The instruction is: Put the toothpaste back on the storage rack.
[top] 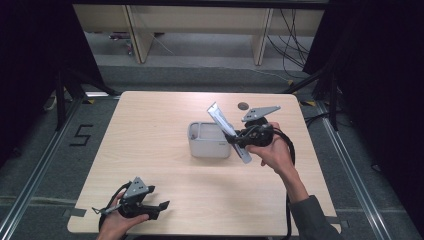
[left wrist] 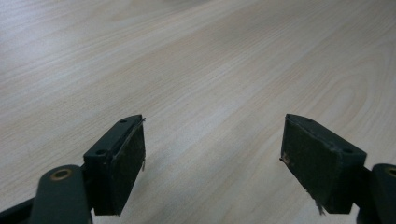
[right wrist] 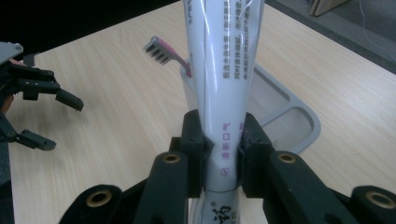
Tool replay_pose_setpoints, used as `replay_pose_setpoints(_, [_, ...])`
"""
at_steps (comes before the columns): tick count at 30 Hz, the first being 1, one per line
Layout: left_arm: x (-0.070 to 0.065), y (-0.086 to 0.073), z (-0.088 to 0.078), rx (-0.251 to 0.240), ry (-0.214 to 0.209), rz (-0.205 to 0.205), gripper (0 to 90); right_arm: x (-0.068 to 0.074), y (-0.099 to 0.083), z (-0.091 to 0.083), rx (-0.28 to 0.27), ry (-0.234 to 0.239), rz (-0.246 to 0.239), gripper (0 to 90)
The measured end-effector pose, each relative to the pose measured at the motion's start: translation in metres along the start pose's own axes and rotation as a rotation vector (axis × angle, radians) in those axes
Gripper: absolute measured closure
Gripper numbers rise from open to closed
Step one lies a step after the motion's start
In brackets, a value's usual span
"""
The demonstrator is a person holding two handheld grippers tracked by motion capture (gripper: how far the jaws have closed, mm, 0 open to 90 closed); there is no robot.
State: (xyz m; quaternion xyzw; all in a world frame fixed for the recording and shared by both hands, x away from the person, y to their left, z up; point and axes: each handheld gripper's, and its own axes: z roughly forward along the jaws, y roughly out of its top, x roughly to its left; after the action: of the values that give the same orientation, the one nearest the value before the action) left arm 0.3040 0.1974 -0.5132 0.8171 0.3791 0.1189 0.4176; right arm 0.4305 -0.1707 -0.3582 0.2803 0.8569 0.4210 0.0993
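Observation:
A white toothpaste tube (right wrist: 224,70) with printed text is pinched between the pads of my right gripper (right wrist: 223,154), which is shut on it. In the high view the right gripper (top: 239,141) holds the tube (top: 227,130) tilted over the right side of a grey-white holder cup (top: 209,141) in the middle of the table. A pink toothbrush (right wrist: 166,53) stands in the holder (right wrist: 280,107), bristles up. My left gripper (top: 159,209) rests open near the table's front left edge; its pads (left wrist: 126,161) stand wide apart over bare wood.
A small dark round object (top: 243,105) lies near the table's far edge. The wooden table (top: 150,145) ends in dark floor on all sides; shelving legs and cables stand beyond it. The left gripper (right wrist: 51,116) also appears far off in the right gripper view.

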Motion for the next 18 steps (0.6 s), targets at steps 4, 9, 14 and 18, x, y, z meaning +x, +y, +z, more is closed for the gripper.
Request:
replay_pose_setpoints(4, [0.001,0.000,0.000,-0.004,-0.002,0.006,21.3,-0.005,0.007,0.006,-0.028,-0.006,-0.014,76.1])
replay_pose_setpoints(9, [0.001,0.000,-0.001,-0.009,0.009,-0.001,21.4,-0.008,0.012,0.015,-0.057,-0.005,0.021,76.1])
replay_pose_setpoints(14, [0.000,-0.001,0.001,-0.030,0.005,-0.026,21.5,-0.013,0.022,0.021,-0.089,-0.005,0.021,76.1])
replay_pose_setpoints(18, [0.000,-0.002,0.001,-0.026,0.003,-0.019,21.5,-0.014,0.030,0.025,-0.118,-0.005,0.029,76.0])
